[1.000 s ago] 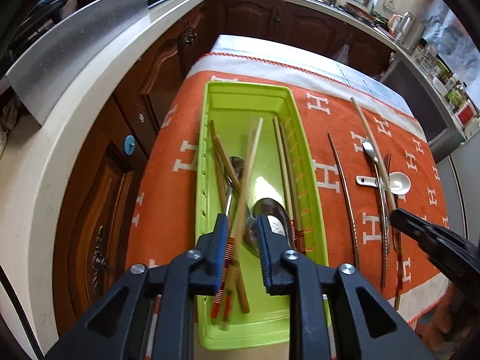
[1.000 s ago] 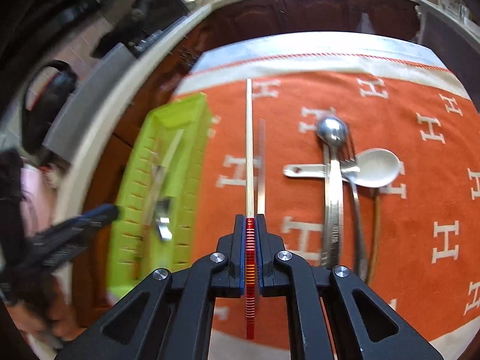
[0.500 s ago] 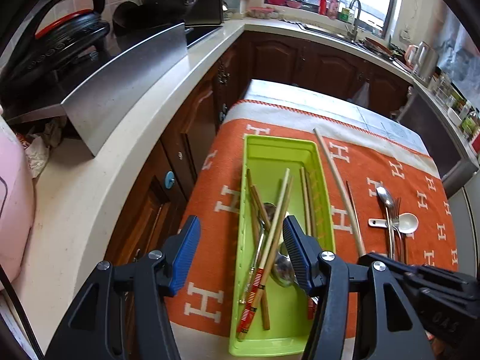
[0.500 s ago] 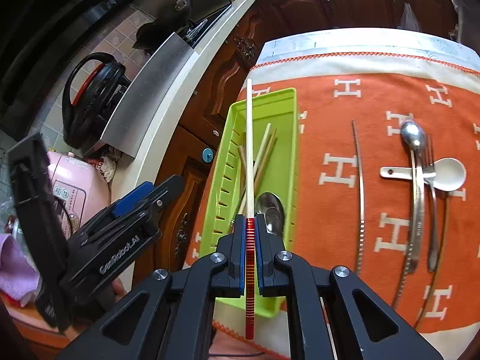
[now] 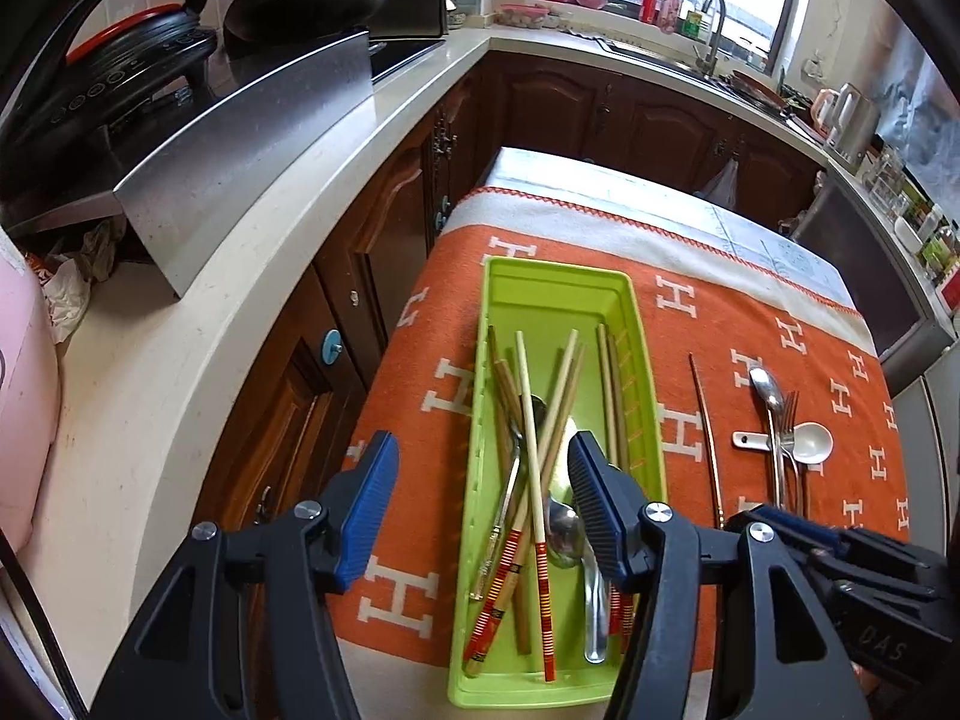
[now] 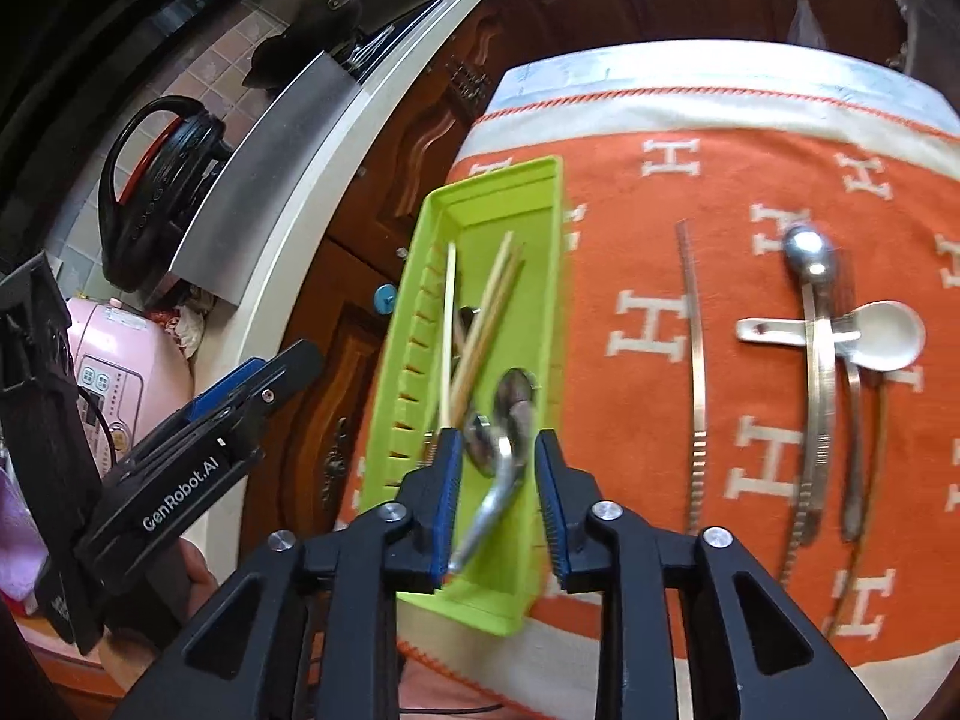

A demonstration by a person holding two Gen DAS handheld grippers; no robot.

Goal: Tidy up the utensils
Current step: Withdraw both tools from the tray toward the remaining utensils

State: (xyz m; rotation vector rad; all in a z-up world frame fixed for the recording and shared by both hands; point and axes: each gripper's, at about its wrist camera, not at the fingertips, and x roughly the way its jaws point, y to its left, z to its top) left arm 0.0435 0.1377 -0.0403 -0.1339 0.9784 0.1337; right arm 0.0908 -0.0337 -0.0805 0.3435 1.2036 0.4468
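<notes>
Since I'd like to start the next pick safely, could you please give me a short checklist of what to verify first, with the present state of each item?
1. Right gripper free: ok. Its jaws have just been opening and nothing is pinched between them.
2. Left gripper free: ok, open above the green tray, holding nothing.
3. Dropped chopstick inside the tray: ok, it lies among the other chopsticks.
4. Utensils left on the orange cloth: not ok; a metal chopstick, metal spoon, fork and white spoon remain.
5. Remaining pieces apart: not ok, the metal spoon crosses the white spoon's handle.
</notes>
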